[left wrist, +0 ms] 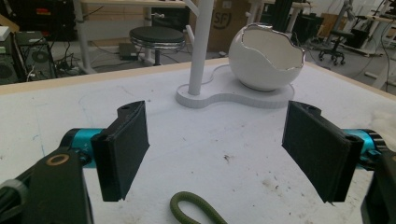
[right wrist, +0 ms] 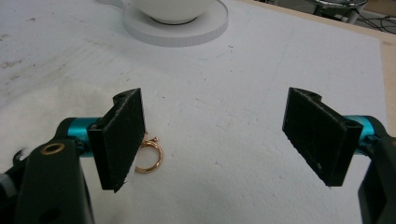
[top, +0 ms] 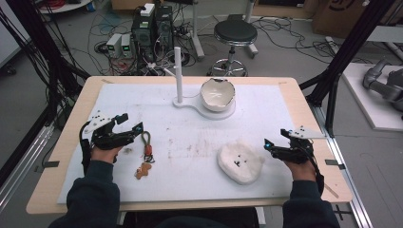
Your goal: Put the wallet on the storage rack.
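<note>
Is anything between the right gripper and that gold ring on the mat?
Nothing visible. The ring lies flat on the white mat just ahead of the right gripper, beside one pad. The jaws stand wide apart and empty.

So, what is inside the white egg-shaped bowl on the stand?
The bowl sits on the stand's round base. Through its broken-edged opening I see just bare white inner wall. The bottom is hidden by the rim, so I cannot tell whether something lies there.

Tabletop (top: 71,142), as I see it: bowl (top: 217,94) on stand (top: 209,111) at far centre, post (top: 178,76) to its left. Keychain (top: 146,154) near left; pouch (top: 240,163) near right. Ring (right wrist: 150,157) lies just right of the pouch.
</note>
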Tool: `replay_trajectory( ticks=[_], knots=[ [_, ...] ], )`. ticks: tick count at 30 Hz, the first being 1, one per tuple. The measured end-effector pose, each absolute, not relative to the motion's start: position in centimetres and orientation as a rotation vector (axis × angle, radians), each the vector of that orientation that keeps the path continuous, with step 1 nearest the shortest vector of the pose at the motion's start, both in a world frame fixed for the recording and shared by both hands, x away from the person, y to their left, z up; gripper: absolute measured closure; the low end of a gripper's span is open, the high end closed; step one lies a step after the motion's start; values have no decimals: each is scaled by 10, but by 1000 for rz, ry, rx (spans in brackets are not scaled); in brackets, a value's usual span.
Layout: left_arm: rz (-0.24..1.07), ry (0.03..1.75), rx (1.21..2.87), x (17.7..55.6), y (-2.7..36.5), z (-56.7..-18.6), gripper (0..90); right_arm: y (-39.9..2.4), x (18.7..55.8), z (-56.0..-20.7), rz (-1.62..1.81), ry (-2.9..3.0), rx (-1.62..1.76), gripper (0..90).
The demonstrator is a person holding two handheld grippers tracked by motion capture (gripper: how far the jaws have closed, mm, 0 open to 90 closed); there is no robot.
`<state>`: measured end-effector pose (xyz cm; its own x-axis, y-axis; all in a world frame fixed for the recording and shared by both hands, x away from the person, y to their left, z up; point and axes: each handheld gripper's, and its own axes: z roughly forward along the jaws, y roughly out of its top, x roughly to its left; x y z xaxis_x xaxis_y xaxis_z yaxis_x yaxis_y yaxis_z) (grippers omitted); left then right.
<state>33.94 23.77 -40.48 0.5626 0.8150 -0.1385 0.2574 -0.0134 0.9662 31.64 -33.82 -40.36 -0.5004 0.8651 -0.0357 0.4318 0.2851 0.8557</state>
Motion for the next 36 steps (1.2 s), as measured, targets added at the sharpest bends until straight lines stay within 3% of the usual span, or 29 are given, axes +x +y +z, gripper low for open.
replay_trajectory(
  ticks=[29,36],
  knots=[
    [556,938,1593,340,233,-408,238,-319,323,-424,1102,2375,1169,220],
    [544,939,1602,340,232,-408,244,-302,326,-436,1037,2632,1125,348]
  ],
)
